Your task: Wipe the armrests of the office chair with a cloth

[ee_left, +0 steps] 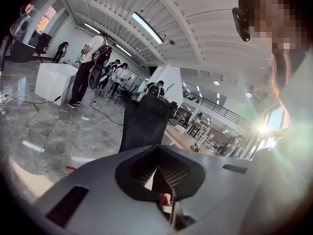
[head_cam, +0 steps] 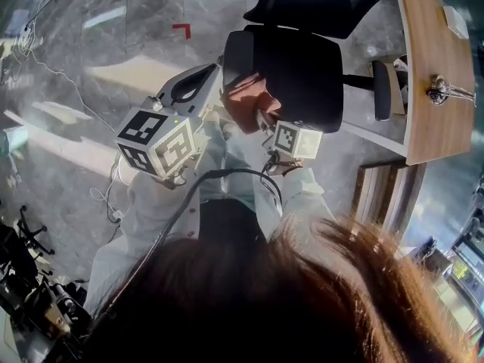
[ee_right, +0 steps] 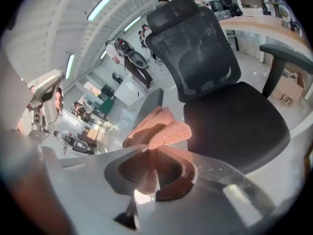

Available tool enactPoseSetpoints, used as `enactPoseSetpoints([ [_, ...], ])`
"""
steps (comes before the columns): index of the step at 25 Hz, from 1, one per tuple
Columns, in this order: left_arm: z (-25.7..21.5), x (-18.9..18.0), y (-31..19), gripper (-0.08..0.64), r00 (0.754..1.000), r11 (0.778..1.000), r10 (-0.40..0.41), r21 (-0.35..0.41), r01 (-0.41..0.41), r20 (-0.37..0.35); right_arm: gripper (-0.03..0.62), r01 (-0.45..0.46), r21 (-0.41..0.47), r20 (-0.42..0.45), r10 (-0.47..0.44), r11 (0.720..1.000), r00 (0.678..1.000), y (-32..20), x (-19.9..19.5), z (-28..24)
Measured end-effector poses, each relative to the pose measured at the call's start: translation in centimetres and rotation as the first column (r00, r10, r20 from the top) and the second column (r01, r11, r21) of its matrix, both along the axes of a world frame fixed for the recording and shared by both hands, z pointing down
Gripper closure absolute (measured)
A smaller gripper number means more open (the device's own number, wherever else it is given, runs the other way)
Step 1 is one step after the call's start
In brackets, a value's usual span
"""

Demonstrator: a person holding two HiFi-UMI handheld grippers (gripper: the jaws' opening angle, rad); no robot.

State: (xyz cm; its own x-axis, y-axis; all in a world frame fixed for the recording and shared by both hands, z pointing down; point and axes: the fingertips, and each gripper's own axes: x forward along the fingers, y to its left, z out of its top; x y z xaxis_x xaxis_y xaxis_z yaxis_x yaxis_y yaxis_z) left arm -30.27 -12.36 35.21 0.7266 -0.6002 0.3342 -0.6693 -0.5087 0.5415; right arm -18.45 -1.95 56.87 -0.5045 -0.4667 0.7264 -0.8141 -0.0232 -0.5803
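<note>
The pinkish cloth [ee_right: 159,126] is bunched up and pinched in the right tongs [ee_right: 149,153], whose jaws are clenched on it with a fold running down between the pads. From above, it sits on the near armrest [head_cam: 237,55] of the office chair [head_cam: 299,74], at the end closest to the person, and looks to be touching the pad, though I can't be sure how firmly. The left tongs [ee_left: 157,173] are pressed together on nothing I can name. A small pink scrap shows low in their view, too small to tell what it is. They sit just beside the cloth, pointing out across the room. The far armrest [head_cam: 382,89] is on the other side of the seat, next to the wooden surface [head_cam: 435,89], and looks untouched. The grey stone floor [head_cam: 113,51] is all around. As I see it, the wipe of this first armrest is only starting. To do it well, I'd flatten the wad against the pad so more than a corner touches, then draw it along the full length in slow, overlapping strokes and over the edges too. The chair may roll or swivel under the push, so the idle left tongs could brace it.
</note>
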Motion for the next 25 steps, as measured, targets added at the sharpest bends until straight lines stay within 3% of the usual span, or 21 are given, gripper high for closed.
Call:
enactPoseSetpoints([
  [3,-1.6,0.6,-0.5,0.557,0.999,0.999,0.038,0.028,-0.038,-0.007,0.569,-0.091,0.187,0.116,0.07,0.978,0.991,-1.7,0.7,-5.1],
  [6,-3.1,2.2,-1.3,0.557,0.996,0.995,0.085,0.061,-0.084,-0.019,0.569,-0.13,0.367,0.206,0.056,0.921,0.977,-3.0,1.8,-10.9],
  [10,-4.6,5.4,-1.9,0.557,0.987,0.983,0.159,0.098,-0.155,-0.03,0.569,-0.144,0.522,0.201,0.043,0.841,0.979,-4.2,4.5,-17.2],
  [18,-6.3,15.5,0.2,0.557,0.957,0.946,0.29,0.149,-0.287,0.004,0.569,-0.231,0.655,0.188,0.141,0.72,0.972,-3.7,15.3,-24.5],
  [21,-6.7,20.4,0.3,0.557,0.959,0.946,0.282,0.164,-0.28,0.014,0.569,-0.222,0.669,0.172,0.143,0.709,0.975,-3.6,21.2,-24.9],
  [25,-6.9,29.0,-0.1,0.558,0.98,0.962,0.199,0.19,-0.198,0.014,0.569,-0.166,0.693,0.152,0.083,0.701,0.985,-3.7,30.8,-25.4],
])
